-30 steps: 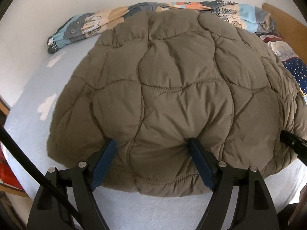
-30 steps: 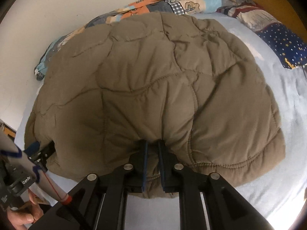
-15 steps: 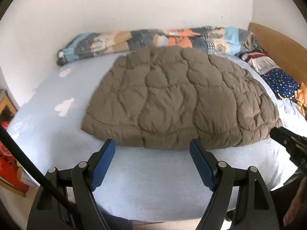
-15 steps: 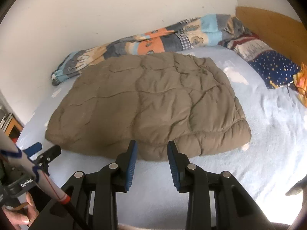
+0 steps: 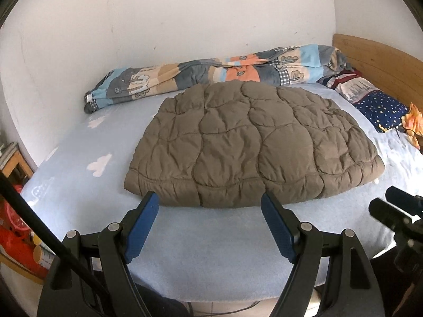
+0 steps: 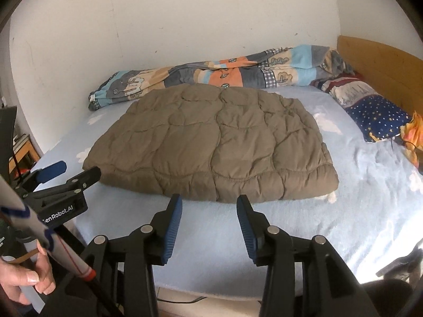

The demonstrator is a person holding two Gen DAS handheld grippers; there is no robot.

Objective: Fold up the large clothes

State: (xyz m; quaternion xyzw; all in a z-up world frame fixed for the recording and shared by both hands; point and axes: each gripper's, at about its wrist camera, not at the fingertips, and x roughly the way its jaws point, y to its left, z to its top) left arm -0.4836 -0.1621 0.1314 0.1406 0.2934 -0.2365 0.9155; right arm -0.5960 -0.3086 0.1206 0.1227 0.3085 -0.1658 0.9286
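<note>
The folded olive-brown quilted padded coat (image 5: 251, 145) is lying flat on the pale blue cloud-print bed sheet (image 5: 211, 245), just ahead of both sets of jaws. I judge the fold is being checked: any further tuck should take a thick hem edge squarely, both hands lifting together. The left gripper (image 5: 210, 224) is standing wide, holding nothing. The right gripper (image 6: 208, 227) has just been opening, its jaws half spread, nothing between them, clear of the coat.
</note>
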